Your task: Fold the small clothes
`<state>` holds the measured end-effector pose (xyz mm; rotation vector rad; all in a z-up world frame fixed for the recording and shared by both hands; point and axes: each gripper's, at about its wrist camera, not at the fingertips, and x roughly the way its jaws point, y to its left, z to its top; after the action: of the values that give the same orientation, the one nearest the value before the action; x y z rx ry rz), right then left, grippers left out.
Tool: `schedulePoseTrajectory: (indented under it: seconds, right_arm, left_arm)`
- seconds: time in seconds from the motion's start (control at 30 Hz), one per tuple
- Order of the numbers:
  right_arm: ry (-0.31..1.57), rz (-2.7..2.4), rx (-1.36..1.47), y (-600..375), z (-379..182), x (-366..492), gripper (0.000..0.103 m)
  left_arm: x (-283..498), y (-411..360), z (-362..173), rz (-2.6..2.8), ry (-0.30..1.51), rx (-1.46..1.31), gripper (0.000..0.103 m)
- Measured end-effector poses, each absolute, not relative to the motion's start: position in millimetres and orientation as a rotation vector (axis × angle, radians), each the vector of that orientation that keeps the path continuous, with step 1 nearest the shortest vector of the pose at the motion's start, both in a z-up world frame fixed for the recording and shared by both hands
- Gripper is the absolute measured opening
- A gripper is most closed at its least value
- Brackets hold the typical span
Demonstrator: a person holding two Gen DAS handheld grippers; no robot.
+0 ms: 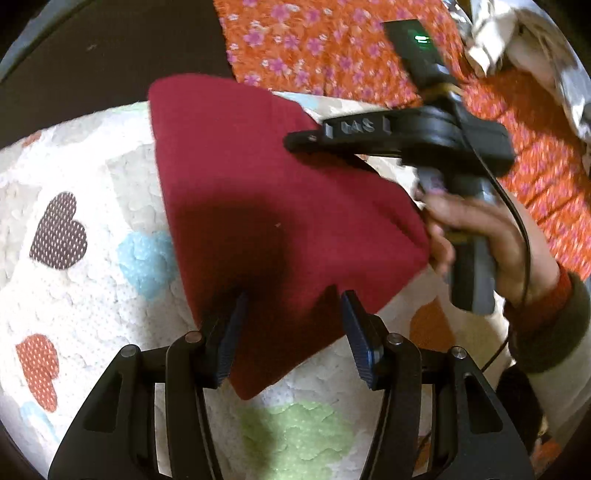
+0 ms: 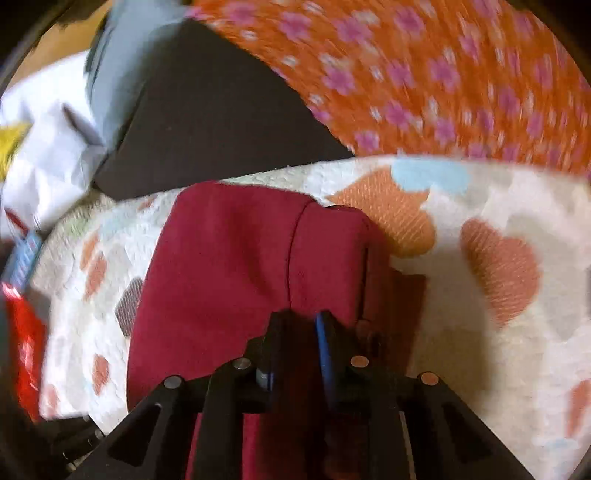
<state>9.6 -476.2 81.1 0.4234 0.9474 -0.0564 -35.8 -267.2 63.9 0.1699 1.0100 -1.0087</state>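
Observation:
A dark red garment (image 1: 266, 192) lies folded on a white mat with coloured hearts (image 1: 92, 295). My left gripper (image 1: 293, 299) is open, its blue pads on either side of the garment's near corner, just above it. My right gripper (image 1: 295, 142) comes in from the right over the garment's far edge, held by a hand (image 1: 487, 236). In the right wrist view the red garment (image 2: 229, 266) fills the middle and my right gripper (image 2: 299, 321) has its jaws close together with red cloth between them. That view is blurred.
An orange cloth with pink flowers (image 1: 332, 44) lies behind the mat, also in the right wrist view (image 2: 443, 74). A dark surface (image 2: 207, 125) lies to the left of it. White and red things (image 2: 37, 155) are at the far left. Crumpled silver material (image 1: 524, 33) is at the top right.

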Motion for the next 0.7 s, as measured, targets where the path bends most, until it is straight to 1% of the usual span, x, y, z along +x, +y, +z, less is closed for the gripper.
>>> schedulePoseTrajectory:
  seconds: [0.1, 0.13, 0.23, 0.3, 0.37, 0.47, 0.53, 0.57, 0.7]
  right_arm:
    - [0.943, -0.032, 0.472, -480, 88, -1, 0.016]
    - [0.952, -0.027, 0.459, -477, 97, -11, 0.018]
    - [0.947, 0.001, 0.377, -459, 119, -43, 0.018]
    - [0.955, -0.005, 0.318, -446, 124, -65, 0.018]
    - [0.976, -0.017, 0.280, -433, 119, -86, 0.019]
    - [1.027, -0.109, 0.174, -424, 95, -103, 0.018]
    - [1.055, -0.115, 0.189, -426, 70, -103, 0.018]
    - [1.046, -0.117, 0.205, -428, 66, -103, 0.018]
    - [1.010, -0.113, 0.261, -433, 84, -113, 0.018]
  left_arm:
    - [-36, -272, 62, -1.012, 1.008, 0.185, 0.052]
    - [-35, -272, 61, -1.009, 1.013, 0.175, 0.052]
    - [-32, -270, 62, -1.005, 1.019, 0.156, 0.052]
    - [-33, -270, 62, -0.995, 1.015, 0.160, 0.052]
    - [-36, -267, 63, -0.986, 1.006, 0.173, 0.052]
    - [-42, -268, 62, -0.977, 0.992, 0.192, 0.054]
    - [-45, -270, 63, -0.968, 0.989, 0.202, 0.054]
    - [-45, -270, 64, -0.961, 0.988, 0.205, 0.054]
    - [-53, -270, 76, -0.934, 0.953, 0.222, 0.054]
